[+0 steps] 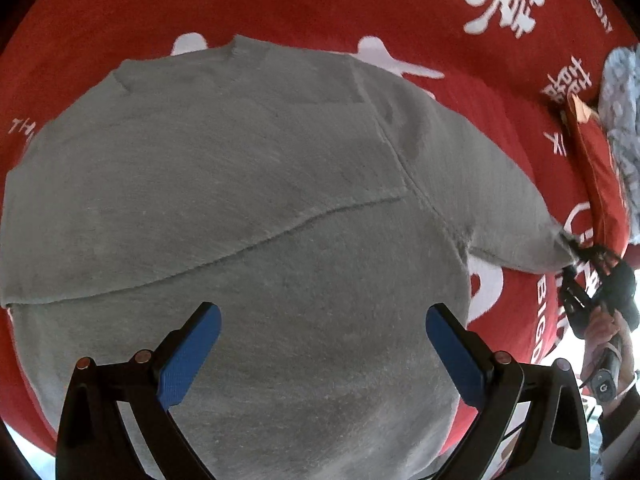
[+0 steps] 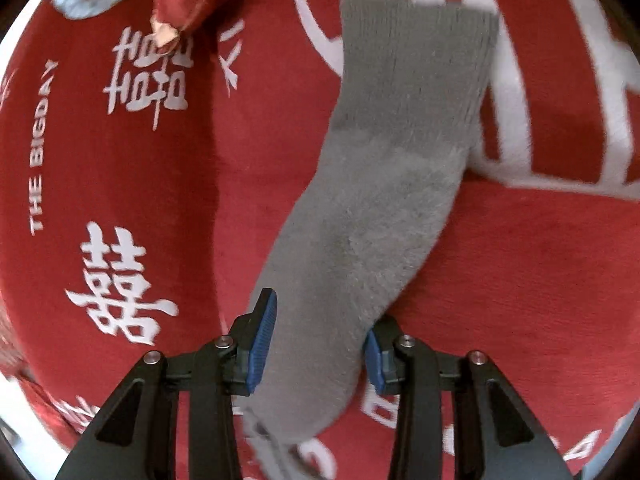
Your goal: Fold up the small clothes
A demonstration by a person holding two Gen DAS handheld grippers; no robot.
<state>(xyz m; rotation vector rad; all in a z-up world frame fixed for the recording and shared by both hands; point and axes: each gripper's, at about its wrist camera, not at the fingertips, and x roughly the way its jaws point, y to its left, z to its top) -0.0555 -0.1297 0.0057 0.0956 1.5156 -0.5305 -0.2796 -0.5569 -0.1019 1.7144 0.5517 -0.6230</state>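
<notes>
Lying under a grey sweater (image 1: 240,184), red cloth (image 2: 160,184) lettered "THE BIGDAY", left tool (image 1: 320,344) wide, right tool (image 2: 316,344) pinching its sleeve (image 2: 384,184)

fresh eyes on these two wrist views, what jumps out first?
A grey sweater fills the left wrist view, spread on a red cloth with white characters, under the open left tool. In the right wrist view, its grey sleeve runs between the right tool pads.

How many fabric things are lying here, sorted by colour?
Grey: 1, the sweater
Red: 2, the bedspread and the cushion
Pale blue patterned: 1, the cloth
Total: 4
</notes>
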